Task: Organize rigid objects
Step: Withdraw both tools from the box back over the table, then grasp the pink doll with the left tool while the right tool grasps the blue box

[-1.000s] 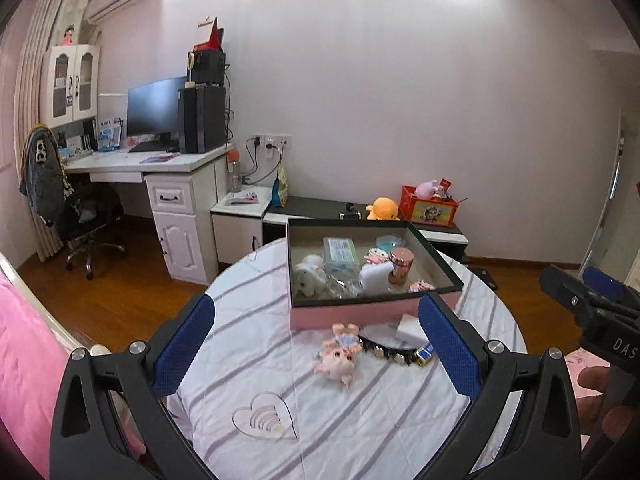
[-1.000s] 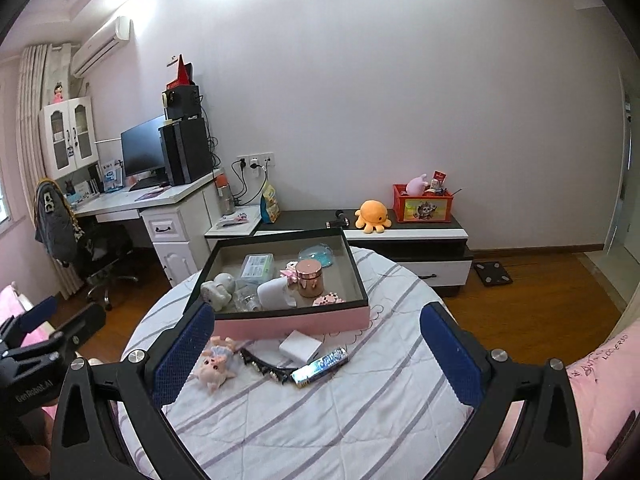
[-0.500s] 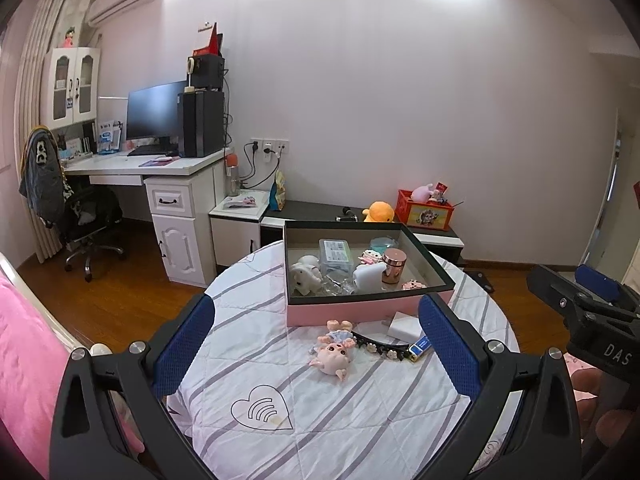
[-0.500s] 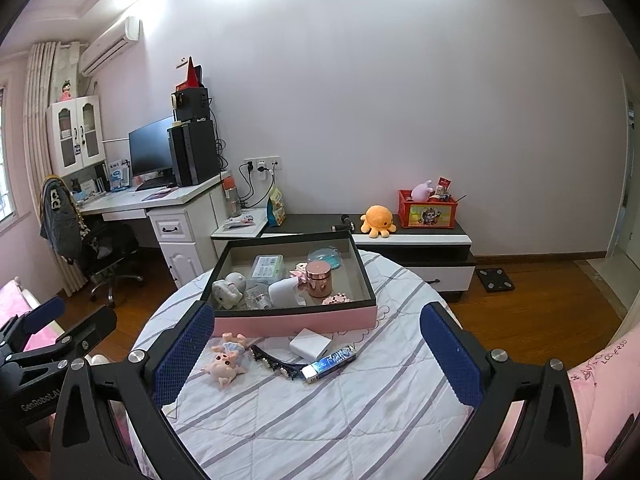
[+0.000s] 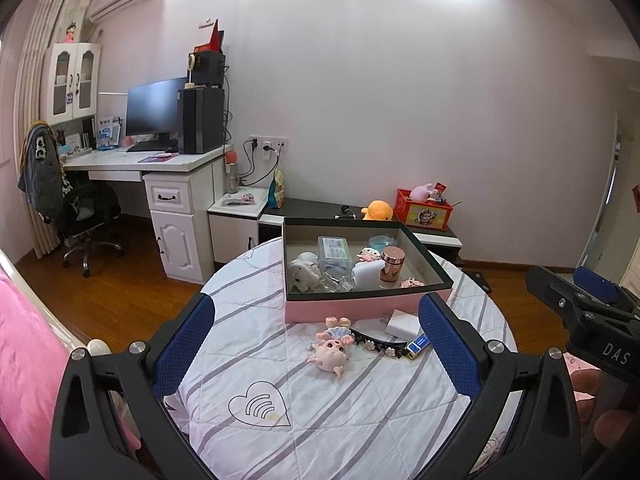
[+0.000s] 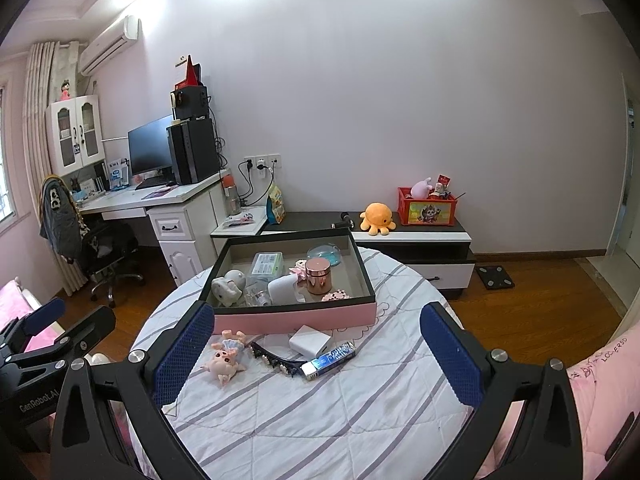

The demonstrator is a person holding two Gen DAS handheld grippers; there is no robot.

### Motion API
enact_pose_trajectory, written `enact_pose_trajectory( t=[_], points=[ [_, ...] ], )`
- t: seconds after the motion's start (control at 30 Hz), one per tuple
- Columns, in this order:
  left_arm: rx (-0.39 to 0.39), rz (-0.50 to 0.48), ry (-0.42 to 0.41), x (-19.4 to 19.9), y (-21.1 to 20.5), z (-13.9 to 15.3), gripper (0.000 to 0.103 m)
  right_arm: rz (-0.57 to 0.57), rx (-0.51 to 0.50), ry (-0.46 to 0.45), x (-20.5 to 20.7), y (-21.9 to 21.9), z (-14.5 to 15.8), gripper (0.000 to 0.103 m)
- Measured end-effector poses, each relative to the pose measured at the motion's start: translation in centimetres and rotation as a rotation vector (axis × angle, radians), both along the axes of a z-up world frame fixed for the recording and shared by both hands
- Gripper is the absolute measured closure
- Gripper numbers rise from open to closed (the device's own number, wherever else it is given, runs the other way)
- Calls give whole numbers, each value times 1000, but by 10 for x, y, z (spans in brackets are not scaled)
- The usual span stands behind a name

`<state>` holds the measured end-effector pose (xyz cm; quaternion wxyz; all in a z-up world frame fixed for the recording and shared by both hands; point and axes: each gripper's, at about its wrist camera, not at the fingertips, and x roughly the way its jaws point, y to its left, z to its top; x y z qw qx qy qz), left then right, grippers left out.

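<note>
A pink box (image 5: 360, 304) with a dark rim (image 6: 296, 316) stands on the round striped table and holds several small items, among them a copper jar (image 6: 317, 276) and a white elephant figure (image 5: 302, 276). In front of it lie a pink pig doll (image 5: 332, 354) (image 6: 224, 362), a black studded headband (image 5: 380, 344) (image 6: 276, 360), a white block (image 5: 400, 323) (image 6: 310, 340) and a blue wrapped bar (image 6: 329, 359) (image 5: 418, 345). My left gripper (image 5: 320, 356) and right gripper (image 6: 316, 360) are both open and empty, held back from the objects.
The table (image 5: 304, 432) has a striped cloth. Pink bedding (image 5: 28, 376) lies at the left, and more (image 6: 600, 396) at the right. A white desk (image 5: 160, 184) and chair (image 5: 80, 212) stand at the back left, a low cabinet (image 6: 420, 244) with toys behind the table.
Both grippers have pulled back a little from the table, so the box and loose objects look slightly smaller and farther. Both stay open; the objects have not moved.
</note>
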<state>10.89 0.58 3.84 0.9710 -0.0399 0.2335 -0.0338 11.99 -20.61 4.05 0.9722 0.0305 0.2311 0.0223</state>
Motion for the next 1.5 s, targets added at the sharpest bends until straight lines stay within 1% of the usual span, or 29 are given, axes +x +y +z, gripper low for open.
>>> enact_pose_trajectory(
  t=[0.23, 0.33, 0.43, 0.57, 0.7, 0.97, 1.07, 1.23, 1.27, 1.33, 1.4, 1.43, 1.5],
  points=[
    [-2, 1, 22, 6, 2, -9, 0, -16, 1, 12, 2, -4, -4, 0],
    [0, 0, 46, 12, 1, -19, 0, -24, 0, 30, 6, -9, -10, 0],
    [7, -1, 87, 22, -1, -34, 0, -39, -4, 59, 14, -16, -19, 0],
    [7, -5, 146, 37, -5, -58, 0, -72, -10, 121, 27, -30, -38, 0],
    [15, -14, 196, 53, -12, -79, 0, -90, -8, 204, 46, -40, -66, 0],
    [70, -35, 301, 96, -29, -125, 0, -49, -5, 353, 85, -39, -120, 0],
    [83, -33, 333, 114, -31, -140, 0, -37, 4, 391, 98, -38, -136, 0],
    [93, -21, 374, 138, -29, -159, 0, -16, 11, 429, 115, -34, -151, 0],
    [94, -18, 380, 142, -27, -163, 1, -15, 12, 436, 120, -33, -154, 0],
    [94, -18, 397, 147, -26, -167, 6, -12, 25, 452, 128, -30, -159, 0],
    [76, -39, 430, 155, -27, -174, 16, -12, 32, 466, 135, -25, -163, 0],
    [74, -49, 438, 157, -29, -176, 18, -12, 31, 473, 138, -23, -165, 0],
    [84, -62, 434, 159, -32, -175, 26, -20, 27, 487, 144, -18, -171, 0]
  ],
)
